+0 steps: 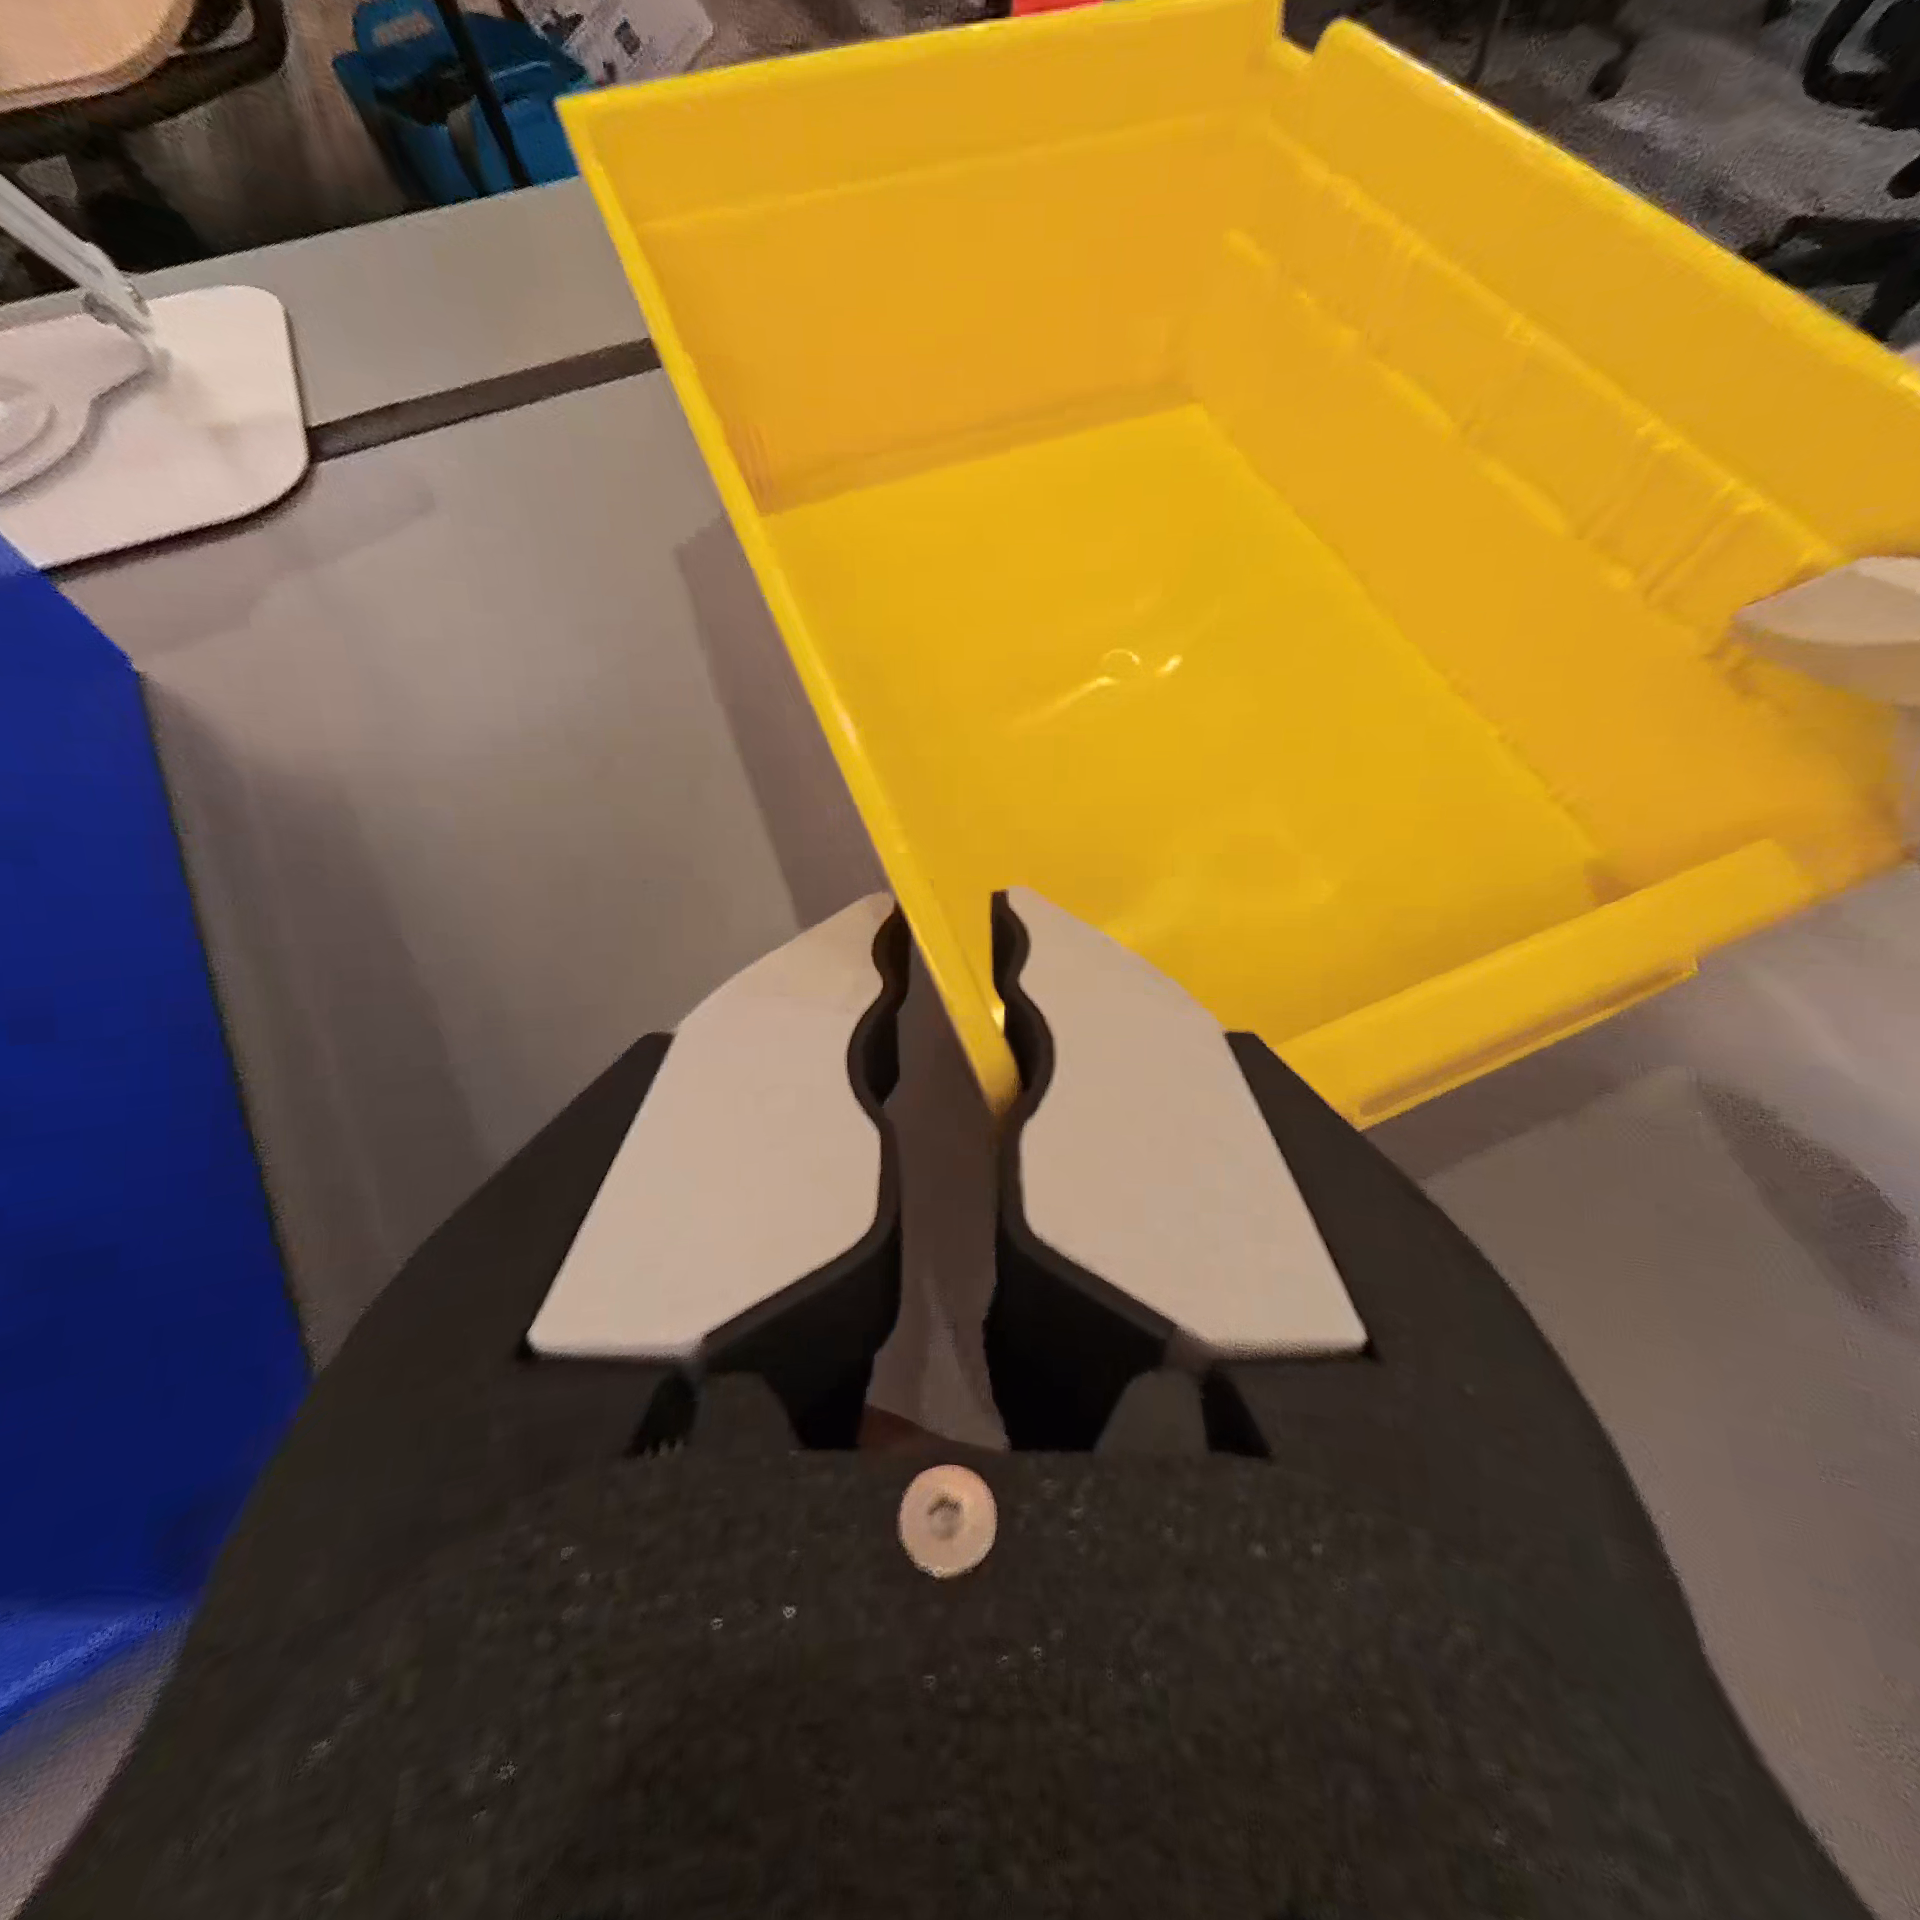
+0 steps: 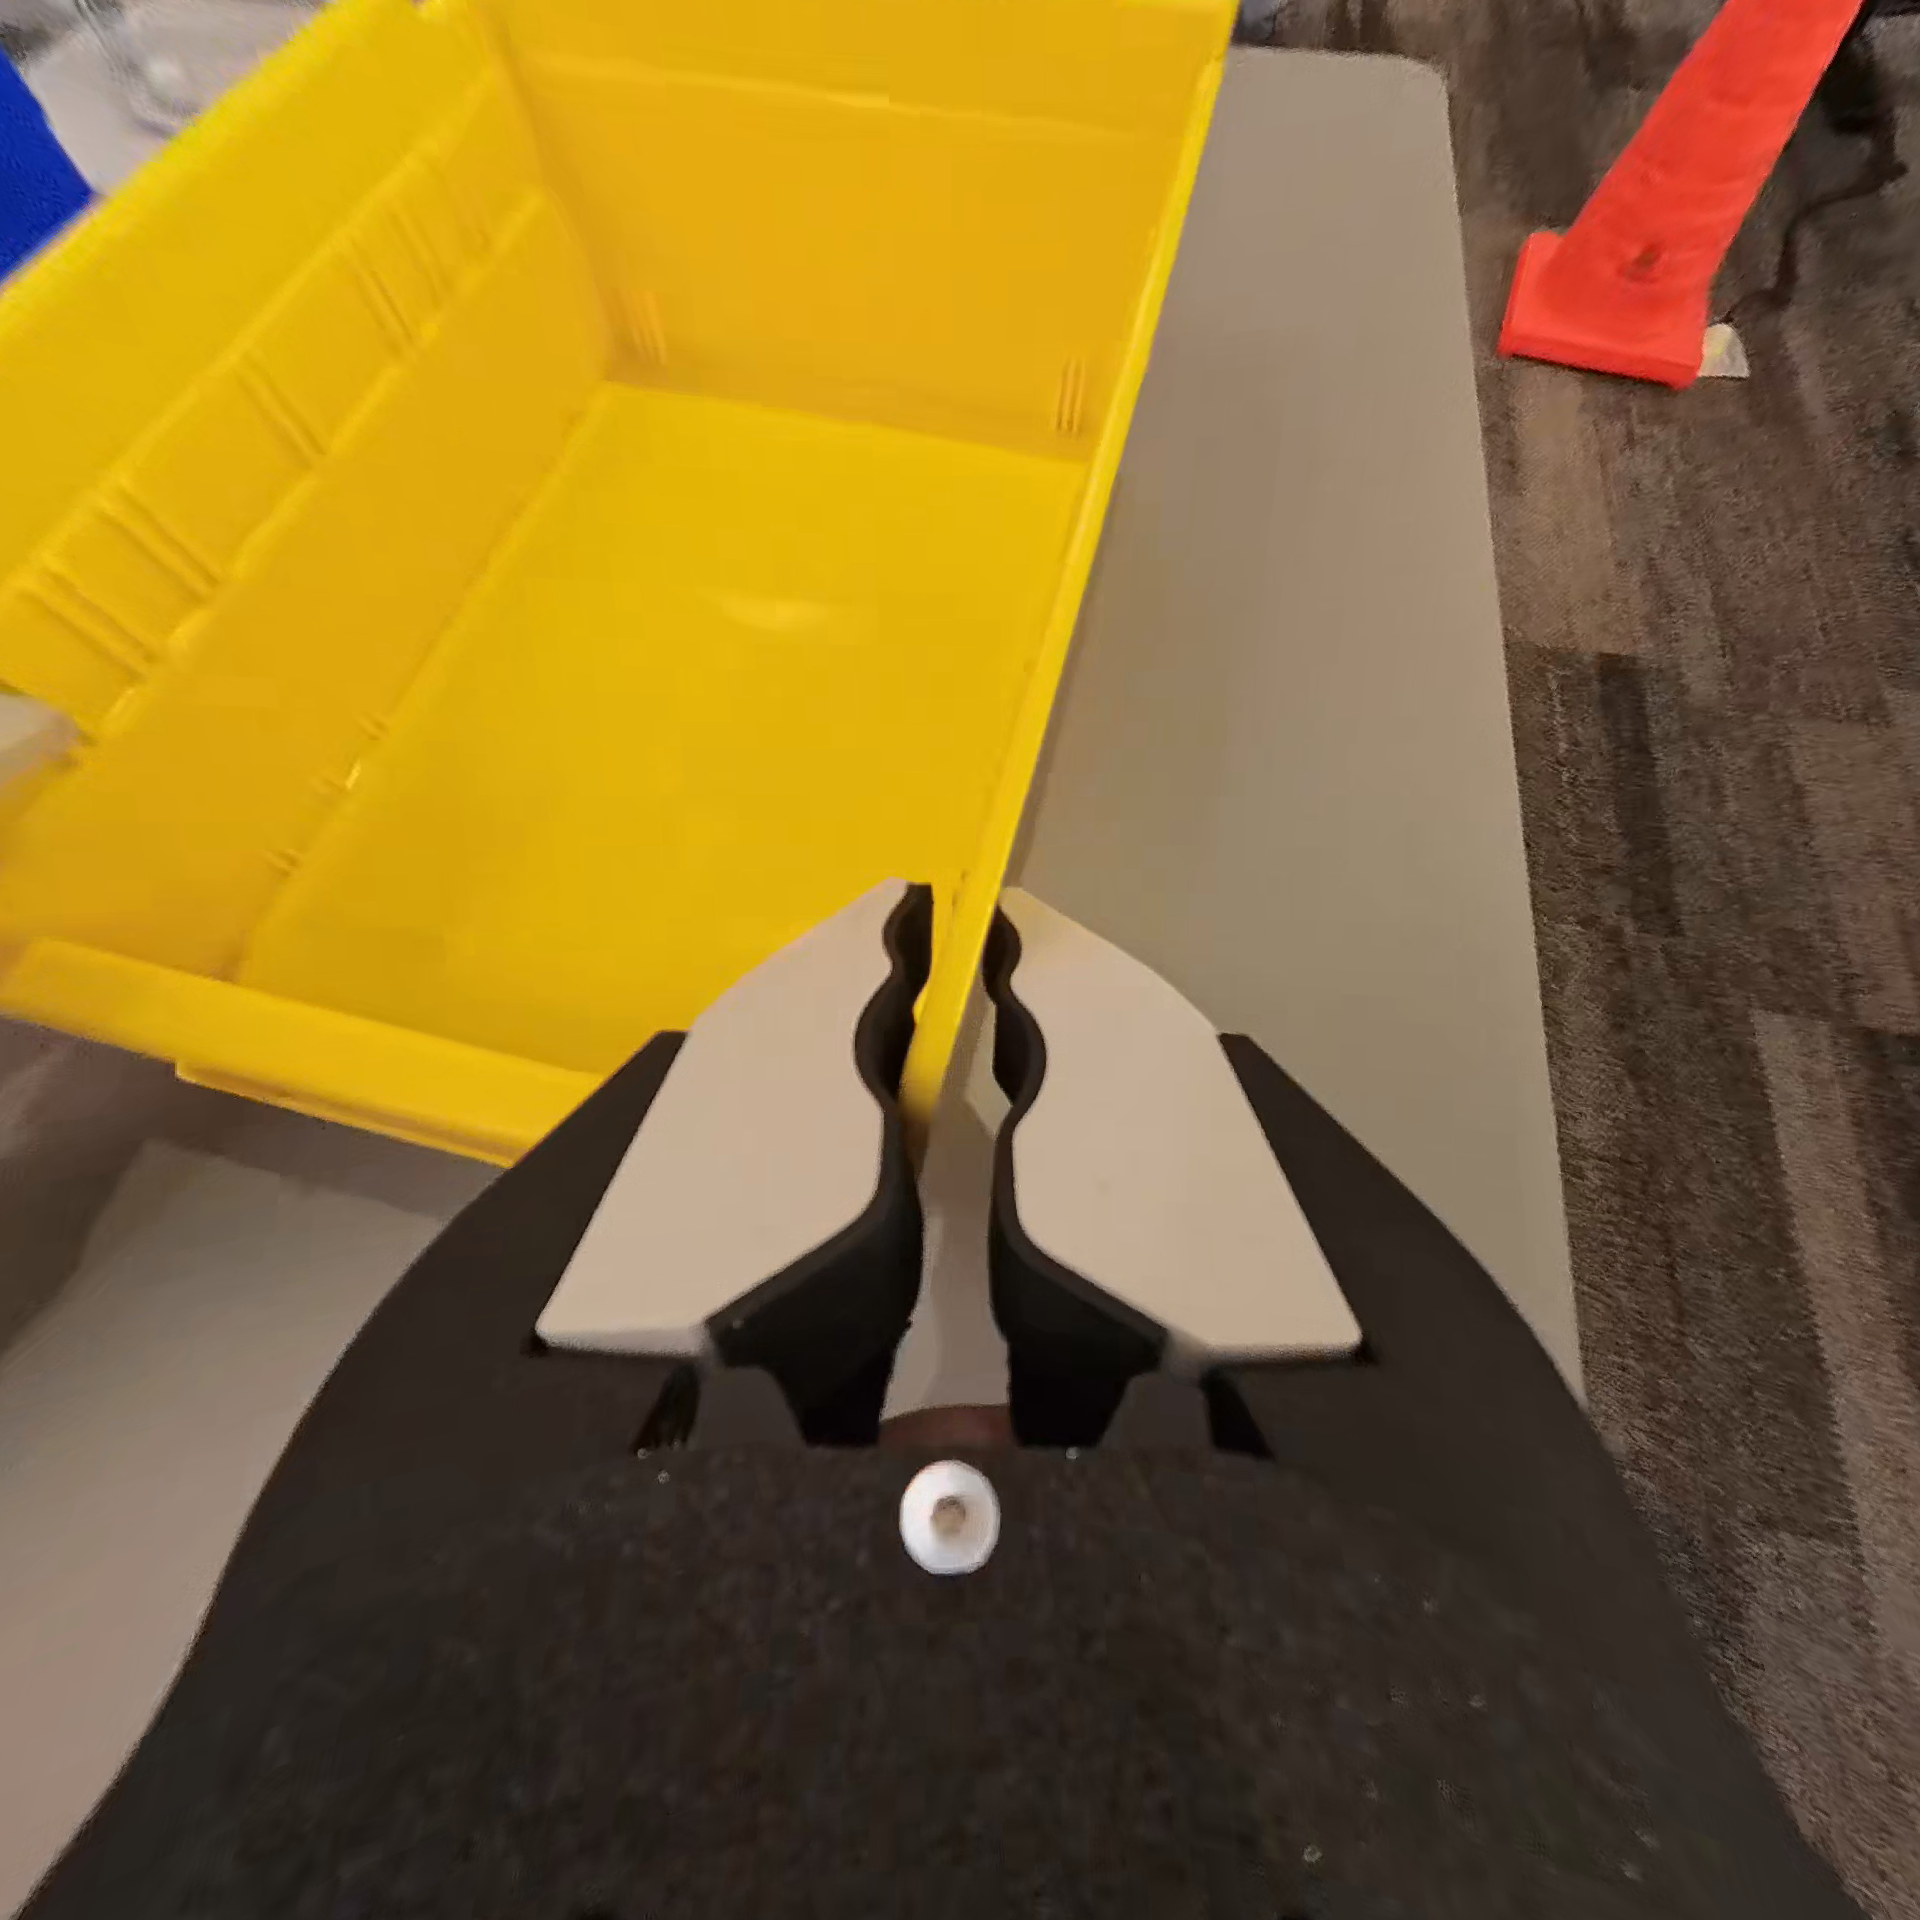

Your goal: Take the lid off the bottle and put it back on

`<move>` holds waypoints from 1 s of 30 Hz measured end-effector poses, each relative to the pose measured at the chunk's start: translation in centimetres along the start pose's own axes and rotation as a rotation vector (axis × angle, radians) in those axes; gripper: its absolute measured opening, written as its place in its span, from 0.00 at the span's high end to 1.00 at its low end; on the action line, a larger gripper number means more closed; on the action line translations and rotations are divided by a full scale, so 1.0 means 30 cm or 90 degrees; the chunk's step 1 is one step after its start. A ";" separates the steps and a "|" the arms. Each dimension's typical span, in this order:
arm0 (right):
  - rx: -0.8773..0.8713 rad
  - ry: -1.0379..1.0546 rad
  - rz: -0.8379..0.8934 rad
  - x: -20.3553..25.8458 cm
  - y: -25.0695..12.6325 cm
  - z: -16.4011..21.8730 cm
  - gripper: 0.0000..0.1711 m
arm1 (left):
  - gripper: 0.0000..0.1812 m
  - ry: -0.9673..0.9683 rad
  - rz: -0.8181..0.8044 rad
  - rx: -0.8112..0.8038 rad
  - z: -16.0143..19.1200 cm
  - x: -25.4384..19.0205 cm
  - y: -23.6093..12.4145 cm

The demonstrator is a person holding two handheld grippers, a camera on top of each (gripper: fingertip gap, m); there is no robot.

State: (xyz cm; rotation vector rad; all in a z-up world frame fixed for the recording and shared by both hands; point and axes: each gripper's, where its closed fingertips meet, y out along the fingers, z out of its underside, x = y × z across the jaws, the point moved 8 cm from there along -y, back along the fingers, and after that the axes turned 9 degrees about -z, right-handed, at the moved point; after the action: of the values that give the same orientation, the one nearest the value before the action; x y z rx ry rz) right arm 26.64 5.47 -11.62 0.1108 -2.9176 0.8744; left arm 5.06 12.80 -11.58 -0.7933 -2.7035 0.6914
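Note:
No bottle or lid shows in either view. An empty yellow plastic bin fills both views on the grey table. My left gripper is shut on the bin's left side wall near its front corner. My right gripper is shut on the bin's right side wall near its front corner. The right gripper's fingertip shows at the right edge of the left wrist view. The left gripper's fingertip shows at the left edge of the right wrist view.
A blue bin stands close on the left, with a white stand base behind it. The table's right edge runs beside the yellow bin, with carpet beyond. A red-orange object lies on the floor.

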 end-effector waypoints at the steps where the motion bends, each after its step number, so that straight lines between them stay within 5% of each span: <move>1: -0.005 0.011 -0.003 -0.004 0.003 -0.002 0.95 | 0.91 0.010 0.004 -0.004 0.003 -0.004 -0.002; 4: 0.011 0.018 0.024 -0.020 0.003 -0.015 0.95 | 0.87 0.036 0.056 -0.001 0.015 -0.027 -0.026; 7: 0.026 -0.031 0.074 -0.019 -0.042 -0.048 0.82 | 0.77 0.043 0.097 -0.001 -0.002 0.017 -0.114; 12: 0.043 -0.181 0.175 0.090 -0.159 -0.185 0.77 | 0.72 0.005 0.080 -0.051 -0.044 0.337 -0.320; 15: 0.001 -0.261 0.100 0.295 -0.153 -0.278 0.75 | 0.70 -0.038 -0.023 -0.067 0.017 0.610 -0.403; 19: -0.040 -0.308 -0.155 0.674 -0.007 -0.310 0.69 | 0.68 -0.053 -0.213 -0.094 0.165 0.897 -0.458; 21: -0.016 -0.255 -0.279 0.846 0.102 -0.276 0.65 | 0.68 -0.068 -0.243 -0.087 0.234 0.968 -0.443; 23: 0.027 -0.205 -0.292 0.951 0.214 -0.232 0.59 | 0.67 -0.079 -0.222 -0.042 0.267 0.997 -0.394; 25: 0.068 -0.156 -0.247 0.998 0.308 -0.185 0.61 | 0.70 -0.083 -0.199 -0.012 0.279 1.009 -0.335; 26: 0.086 -0.139 -0.219 1.009 0.346 -0.162 0.66 | 0.75 -0.081 -0.177 0.011 0.285 1.008 -0.306; 28: 0.091 -0.128 -0.132 1.013 0.399 -0.129 0.93 | 0.94 -0.101 -0.136 0.036 0.281 1.008 -0.278; 30: 0.045 -0.117 -0.083 1.028 0.408 -0.128 0.96 | 0.97 -0.093 -0.150 0.048 0.274 1.031 -0.270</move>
State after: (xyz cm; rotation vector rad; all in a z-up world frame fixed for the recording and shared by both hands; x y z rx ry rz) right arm -4.89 16.46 -11.69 0.4026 -3.0024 0.9950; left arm -26.90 21.02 -11.68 -0.4108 -2.8169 0.8170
